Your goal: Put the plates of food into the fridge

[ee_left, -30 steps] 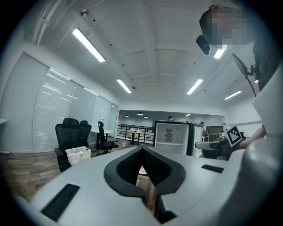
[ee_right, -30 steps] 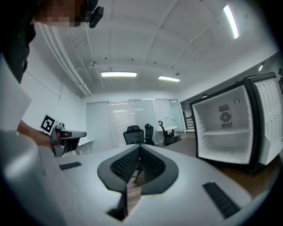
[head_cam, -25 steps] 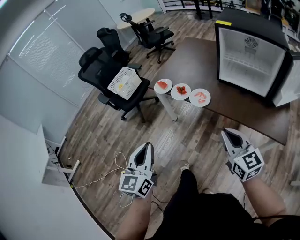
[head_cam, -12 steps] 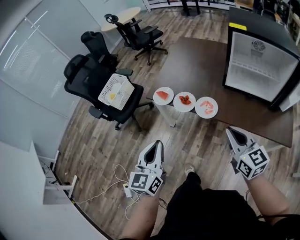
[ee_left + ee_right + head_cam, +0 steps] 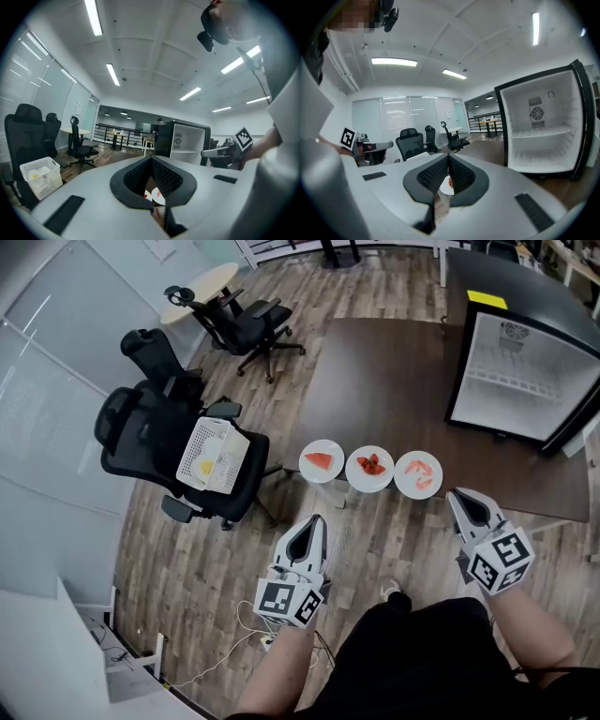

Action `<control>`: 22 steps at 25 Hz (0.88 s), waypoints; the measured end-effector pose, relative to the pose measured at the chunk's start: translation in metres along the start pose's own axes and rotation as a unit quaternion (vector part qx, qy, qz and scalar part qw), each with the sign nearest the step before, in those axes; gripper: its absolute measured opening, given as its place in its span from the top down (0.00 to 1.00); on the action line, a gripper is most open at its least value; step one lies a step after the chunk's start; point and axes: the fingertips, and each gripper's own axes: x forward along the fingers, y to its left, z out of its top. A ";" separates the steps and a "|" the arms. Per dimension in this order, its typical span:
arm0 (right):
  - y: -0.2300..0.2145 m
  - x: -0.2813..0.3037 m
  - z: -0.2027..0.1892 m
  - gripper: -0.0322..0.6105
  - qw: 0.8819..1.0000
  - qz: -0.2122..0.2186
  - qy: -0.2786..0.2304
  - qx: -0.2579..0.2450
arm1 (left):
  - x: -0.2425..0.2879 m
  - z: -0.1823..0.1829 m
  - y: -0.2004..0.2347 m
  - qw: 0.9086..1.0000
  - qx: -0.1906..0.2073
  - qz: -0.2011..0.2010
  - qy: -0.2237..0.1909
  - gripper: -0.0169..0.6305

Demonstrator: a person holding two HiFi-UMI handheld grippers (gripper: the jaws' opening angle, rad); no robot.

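Three white plates of food stand in a row at the near edge of a dark brown table [image 5: 384, 362]: a red slice [image 5: 322, 461], red pieces [image 5: 369, 468] and pink pieces [image 5: 418, 474]. A small fridge [image 5: 520, 381] stands open and bare on the table's far right. My left gripper [image 5: 317, 519] is shut with nothing in it, just short of the left plate. Beside the right plate, my right gripper [image 5: 455, 493] is shut and holds nothing. In the left gripper view the jaws [image 5: 151, 159] meet at the tip with the plates [image 5: 157, 194] behind them. The right gripper view shows the shut gripper [image 5: 448, 155] and the fridge [image 5: 543, 129].
A black office chair [image 5: 150, 442] at the left carries a white basket [image 5: 214, 454]. More chairs [image 5: 248, 320] and a round table [image 5: 204, 282] stand further back. A white cable [image 5: 246, 629] lies on the wooden floor by my feet.
The person has walked toward the table, so the plates and fridge sit nearer and lower in the head view. Both grippers have come up to the table edge, still shut.
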 end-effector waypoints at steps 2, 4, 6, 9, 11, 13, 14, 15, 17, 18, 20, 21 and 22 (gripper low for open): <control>-0.003 0.011 0.001 0.94 1.000 -0.014 -0.001 0.005 | 0.021 0.000 0.008 1.000 0.003 -0.021 0.002 0.97; -0.010 0.019 0.001 0.94 1.000 -0.028 -0.001 0.004 | 0.044 -0.002 0.010 0.999 0.002 -0.040 0.007 0.97; -0.021 0.024 -0.004 0.94 0.999 -0.043 0.005 0.004 | 0.062 -0.006 0.005 0.998 0.002 -0.063 0.014 0.97; -0.039 0.029 -0.010 0.94 0.998 -0.063 0.005 0.005 | 0.084 -0.014 -0.004 0.995 0.011 -0.099 0.018 0.97; -0.047 0.034 -0.017 0.94 0.998 -0.068 0.000 0.015 | 0.099 -0.026 -0.004 0.994 0.013 -0.103 0.025 0.97; -0.048 0.039 -0.029 0.94 0.998 -0.055 -0.007 0.033 | 0.112 -0.042 0.001 0.995 0.010 -0.096 0.032 0.97; -0.047 0.042 -0.036 0.94 0.998 -0.046 -0.009 0.043 | 0.117 -0.049 0.003 0.995 0.007 -0.090 0.035 0.97; -0.045 0.045 -0.045 0.94 0.998 -0.039 -0.008 0.052 | 0.121 -0.056 0.004 0.996 0.005 -0.084 0.040 0.97; -0.045 0.050 -0.064 0.94 0.997 -0.030 -0.001 0.068 | 0.130 -0.071 0.004 0.996 0.003 -0.075 0.053 0.97; -0.047 0.054 -0.074 0.94 0.997 -0.026 0.003 0.077 | 0.134 -0.080 0.004 0.996 0.001 -0.074 0.059 0.97; -0.052 0.061 -0.093 0.94 0.995 -0.027 0.011 0.090 | 0.144 -0.093 0.004 0.995 -0.004 -0.074 0.063 0.97; -0.056 0.064 -0.102 0.94 0.995 -0.034 0.015 0.094 | 0.149 -0.099 0.004 0.995 -0.004 -0.074 0.065 0.97; -0.062 0.066 -0.112 0.94 0.994 -0.043 0.019 0.098 | 0.153 -0.105 0.003 0.995 -0.002 -0.075 0.069 0.97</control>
